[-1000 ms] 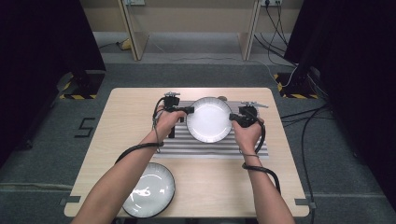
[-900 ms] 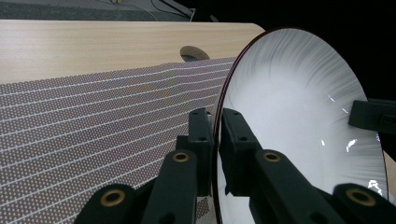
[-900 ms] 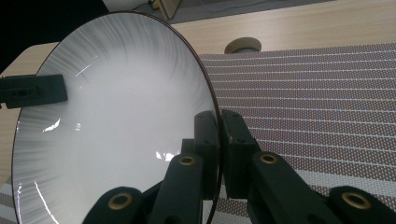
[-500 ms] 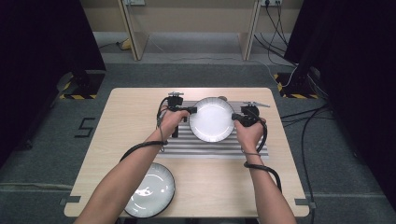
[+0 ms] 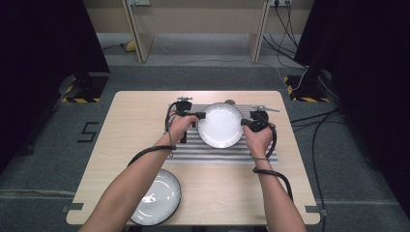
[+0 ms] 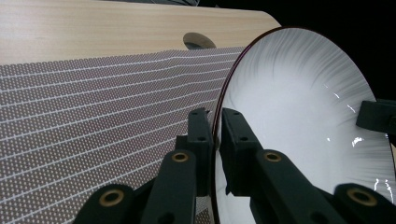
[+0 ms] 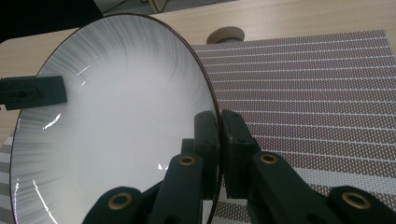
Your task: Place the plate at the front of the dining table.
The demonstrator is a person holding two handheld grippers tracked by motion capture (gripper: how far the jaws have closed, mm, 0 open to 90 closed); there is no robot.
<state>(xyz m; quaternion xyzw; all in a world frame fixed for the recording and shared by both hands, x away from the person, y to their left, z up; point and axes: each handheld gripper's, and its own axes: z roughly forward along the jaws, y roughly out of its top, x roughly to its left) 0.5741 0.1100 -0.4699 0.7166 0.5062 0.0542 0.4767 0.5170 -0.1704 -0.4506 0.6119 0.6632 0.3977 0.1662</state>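
Striped placemat (image 5: pixel 212 150), second plate (image 5: pixel 157 198) at table's (image 5: pixel 135 116) near-left edge.

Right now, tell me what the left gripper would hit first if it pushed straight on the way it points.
The left gripper is shut on the rim of the round white plate. Straight on, past the plate, it would probably meet the right gripper on the opposite rim.

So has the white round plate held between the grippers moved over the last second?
No: the white plate sits over the same stretch of the striped mat.
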